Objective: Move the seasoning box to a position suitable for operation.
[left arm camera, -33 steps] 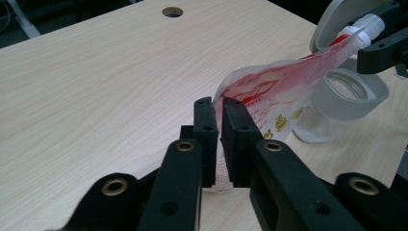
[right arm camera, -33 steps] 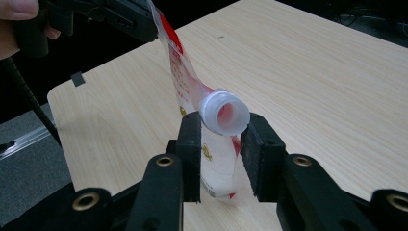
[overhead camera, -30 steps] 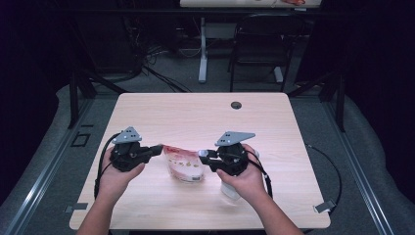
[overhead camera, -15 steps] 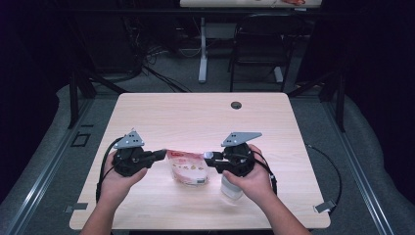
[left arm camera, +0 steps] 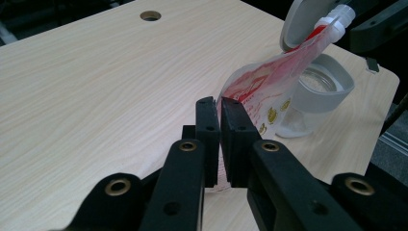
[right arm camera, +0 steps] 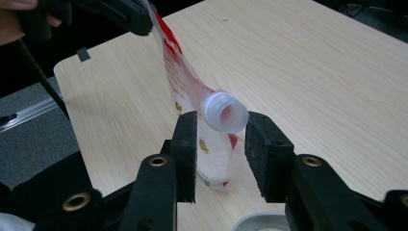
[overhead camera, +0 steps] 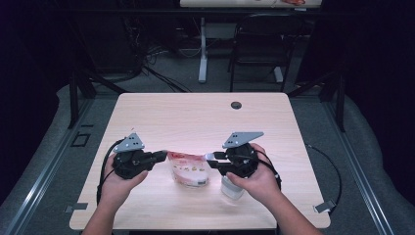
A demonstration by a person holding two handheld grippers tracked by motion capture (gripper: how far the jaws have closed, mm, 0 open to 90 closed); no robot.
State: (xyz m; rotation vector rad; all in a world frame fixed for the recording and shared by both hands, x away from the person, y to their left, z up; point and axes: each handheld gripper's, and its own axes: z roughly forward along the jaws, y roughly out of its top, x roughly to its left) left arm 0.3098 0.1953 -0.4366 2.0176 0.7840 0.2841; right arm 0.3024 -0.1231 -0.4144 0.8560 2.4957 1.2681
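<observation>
A person sits at a pale wooden worktop, holding a two-jaw tool in each hand, with a red-and-white spouted pouch stretched between them. On the left, the left tool is clamped tight on one corner of the pouch; in the left gripper view its two black jaws meet on the thin film, and the pouch rises away from them toward the other hand. Just beyond that tool's jaws and under the far end of the pouch stands a clear jar with a wide grey rim. On the right, the right tool has just been opening its jaws; in the right gripper view they stand apart on either side of the pouch's white open spout, which sits between them with a gap showing at the right jaw. The jar sits just below the right hand.
</observation>
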